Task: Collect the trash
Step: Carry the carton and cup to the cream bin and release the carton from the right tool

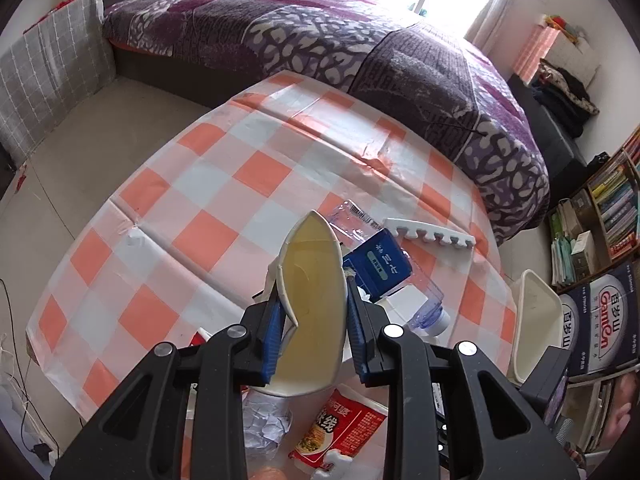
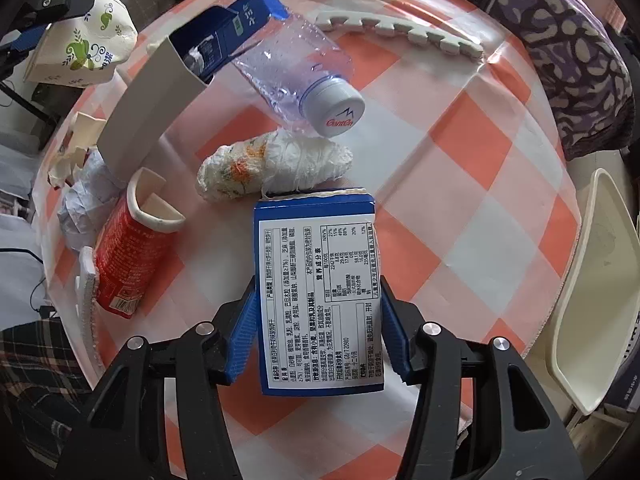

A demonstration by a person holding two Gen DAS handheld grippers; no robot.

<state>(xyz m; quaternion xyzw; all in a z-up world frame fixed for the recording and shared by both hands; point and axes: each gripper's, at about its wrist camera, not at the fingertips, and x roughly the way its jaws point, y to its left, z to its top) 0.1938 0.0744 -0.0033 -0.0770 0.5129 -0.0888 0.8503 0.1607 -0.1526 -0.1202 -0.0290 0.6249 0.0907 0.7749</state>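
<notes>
Trash is spread over the checked tablecloth (image 2: 460, 128), and a cream bin (image 2: 600, 280) is seen off to the right of both grippers. The blue box (image 2: 320, 300) is bracketed by the right gripper (image 2: 318, 334), label side up; whether the pads already press on it cannot be told, so a firm squeeze is advised before lifting. A crushed paper cup (image 1: 312, 300) is pinched flat in the left gripper (image 1: 314, 336) and should be kept tilted inward on the way. 1 plastic bottle (image 2: 296, 68) and 1 red cup (image 2: 128, 256) are left ahead.
</notes>
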